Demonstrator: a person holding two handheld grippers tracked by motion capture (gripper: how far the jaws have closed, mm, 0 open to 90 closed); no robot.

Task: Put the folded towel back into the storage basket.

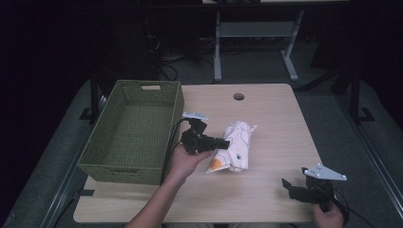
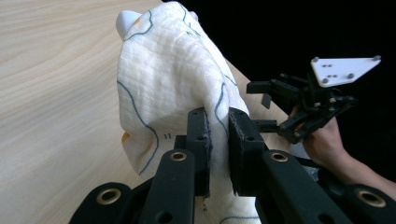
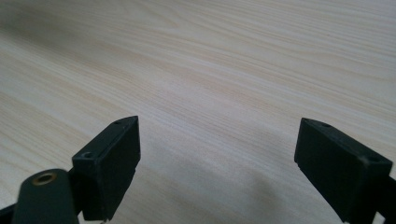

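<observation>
The left tool [image 1: 219,142] is pinching a fold of the white, crumpled muslin cloth with thin blue line print and an orange patch [image 1: 234,148]; the left tool view confirms this, showing fabric [image 2: 173,88] caught between the two black pads [image 2: 198,135], which stand close together with only the cloth between them. That view also shows the cloth bunched and rising ahead of the pads, a detail the high view flattens. In the high view the cloth lies on the pale wood-grain surface [image 1: 271,118], directly ahead of the left tool's tip; its long axis runs diagonally, from the orange-marked end nearest the person to the far end pointing away and slightly to the right of the tool. The woven green rectangular basket [image 1: 130,133] sits just behind the left tool, on the side away from the cloth. The right tool [image 1: 293,189] is well apart from the cloth, near the surface's front right edge; the high view does not make its jaw state plain, but the right tool view shows its jaws spread wide, with bare wood grain [image 3: 210,70] between and beyond them. The left tool view shows the right tool [image 2: 275,105] farther off, held in a hand [image 2: 327,144].
</observation>
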